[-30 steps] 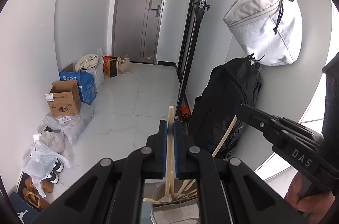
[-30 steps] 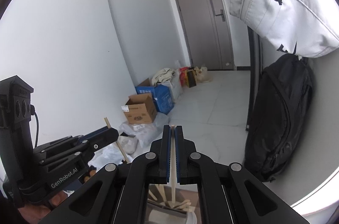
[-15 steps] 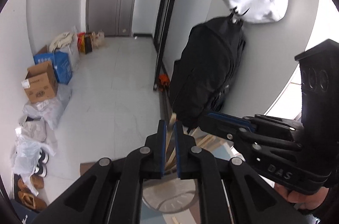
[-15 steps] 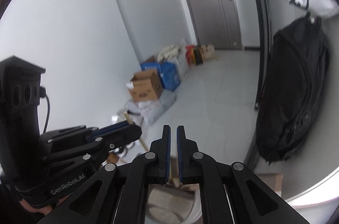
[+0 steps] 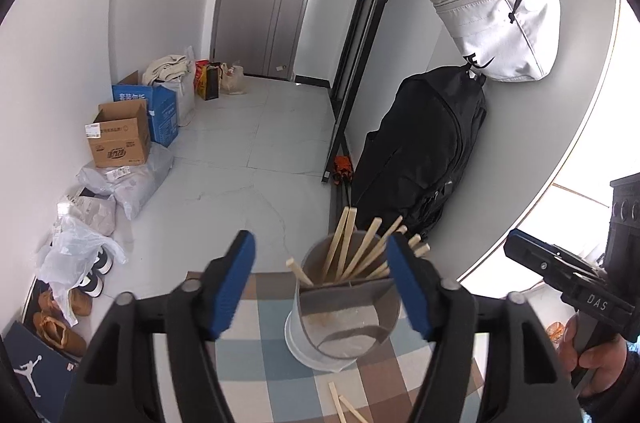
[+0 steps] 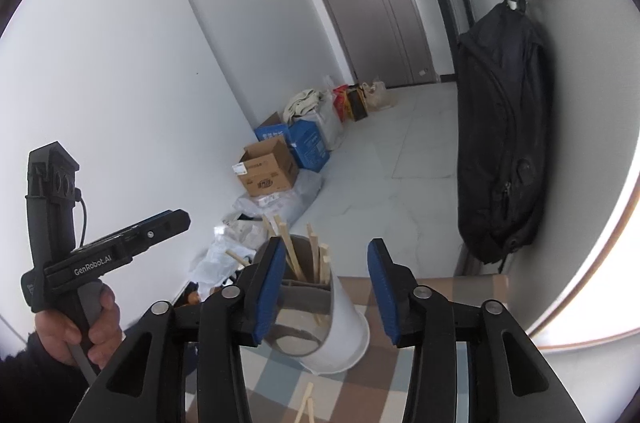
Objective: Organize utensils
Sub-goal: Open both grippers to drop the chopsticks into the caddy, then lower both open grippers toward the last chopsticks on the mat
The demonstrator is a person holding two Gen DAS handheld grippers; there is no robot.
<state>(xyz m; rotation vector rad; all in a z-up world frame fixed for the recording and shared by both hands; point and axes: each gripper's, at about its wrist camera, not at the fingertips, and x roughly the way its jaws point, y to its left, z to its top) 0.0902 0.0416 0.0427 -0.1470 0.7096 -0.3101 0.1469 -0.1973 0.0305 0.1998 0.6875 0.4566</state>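
Centrally, a white utensil holder [image 5: 340,323] stands on a checked tablecloth [image 5: 256,343] close to the table's far edge, its rear compartment bristling with wooden chopsticks [image 5: 360,255] that lean outward past the rim; the front compartment appears bare. Two loose chopsticks [image 5: 340,403] lie on the cloth just before it. Left gripper [image 5: 320,283]: jaws just opened, blue pads apart, nothing between them. Right gripper [image 6: 326,283]: jaws likewise just opened, nothing gripped, its left pad overlapping the holder's rim in view. Beyond the edge, open tiled floor [image 5: 240,163]; cardboard boxes [image 5: 120,139] along one wall, black backpack [image 5: 424,151] against the other.
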